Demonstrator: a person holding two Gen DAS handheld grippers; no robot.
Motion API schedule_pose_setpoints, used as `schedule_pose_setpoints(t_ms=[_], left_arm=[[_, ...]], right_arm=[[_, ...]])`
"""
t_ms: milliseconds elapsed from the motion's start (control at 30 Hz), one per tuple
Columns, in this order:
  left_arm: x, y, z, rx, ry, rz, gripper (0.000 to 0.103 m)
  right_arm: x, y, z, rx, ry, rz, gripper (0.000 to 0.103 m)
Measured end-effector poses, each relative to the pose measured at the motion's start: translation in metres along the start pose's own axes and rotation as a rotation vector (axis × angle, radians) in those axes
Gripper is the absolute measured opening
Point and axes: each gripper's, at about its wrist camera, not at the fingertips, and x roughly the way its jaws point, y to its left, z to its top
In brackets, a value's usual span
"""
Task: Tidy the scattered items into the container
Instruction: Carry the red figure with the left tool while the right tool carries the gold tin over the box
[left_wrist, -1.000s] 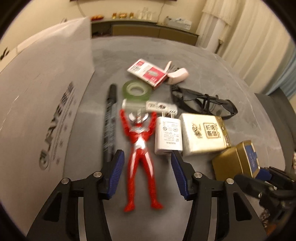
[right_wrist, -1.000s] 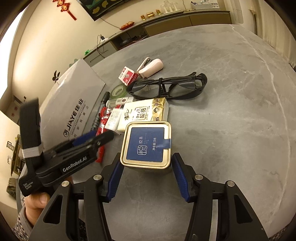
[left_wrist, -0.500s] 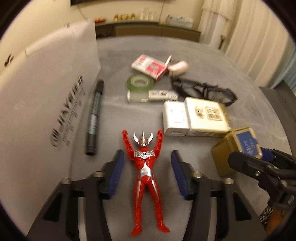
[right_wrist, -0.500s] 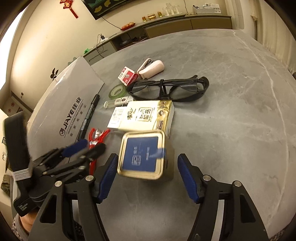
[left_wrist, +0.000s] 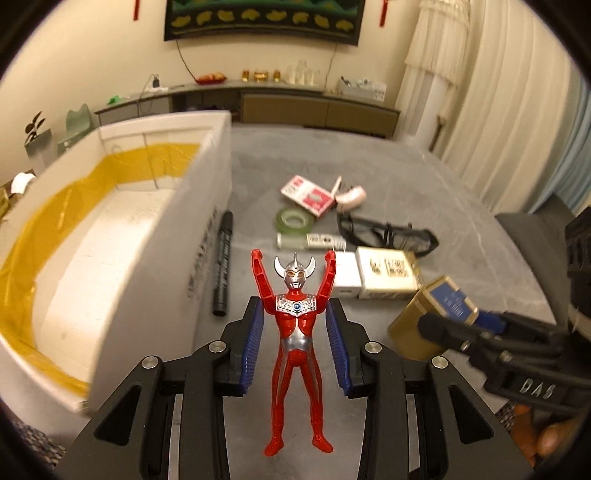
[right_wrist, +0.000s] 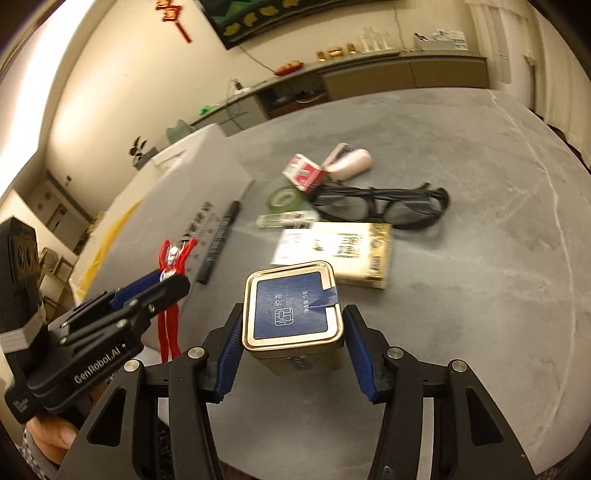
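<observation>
Left gripper (left_wrist: 295, 321) has its ribbed blue pads clamped on the chest of a glossy red-and-silver plastic toy figure (left_wrist: 297, 332), arms up, horned silver head, and it hangs clear above the table, legs dangling toward 6 o'clock. At 9 o'clock from it sits the container, a white box (left_wrist: 155, 236) with rough foam-like walls and a crinkled yellow plastic liner, open at the top.

Right gripper (right_wrist: 293, 328) is closed on a squarish gold metal tin (right_wrist: 293, 317) with rounded corners and a navy label on its lid; the pads press both side walls and the tin looks lifted off the grey stone-patterned table (right_wrist: 480, 240).

On the table at 12 o'clock from the tin: a flat cream-and-gold packet (right_wrist: 343, 254), black-framed glasses (right_wrist: 380, 206), a green tape roll (right_wrist: 286, 197), a small clear tube (right_wrist: 286, 220), a red-and-white carton (right_wrist: 304, 173) and a pale pink stapler (right_wrist: 349, 164). A slim black marker (right_wrist: 218, 242) lies just beside the box wall.
</observation>
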Motion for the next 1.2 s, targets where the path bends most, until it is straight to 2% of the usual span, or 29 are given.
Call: schedule_pose_setpoints(t_ms=[167,333,567,867,1000,1200], left_arm=[[-0.027,0.005,0.003,0.003,-0.046,0.066,0.036],[-0.054,0.015,0.005,-0.02,-0.081,0.085,0.036],[-0.088,0.034,0.006,-0.073,-0.132,0.113,0.036],[-0.117,0.054,0.013,-0.131,-0.19,0.103,0.036],[-0.119,0.063,0.023,-0.158,-0.206,0.096,0.036],[-0.111,0.08,0.035,-0.199,-0.163,0.066,0.036]], right_arm=[[-0.006,0.019,-0.002,-0.041,-0.017,0.022,0.053],[-0.014,0.035,0.001,-0.059,-0.048,0.036,0.053],[-0.029,0.058,0.007,-0.09,-0.133,0.055,0.05],[-0.037,0.074,0.006,-0.121,-0.177,0.042,0.05],[-0.051,0.083,0.016,-0.136,-0.215,0.064,0.05],[-0.07,0.107,0.038,-0.184,-0.274,0.094,0.05]])
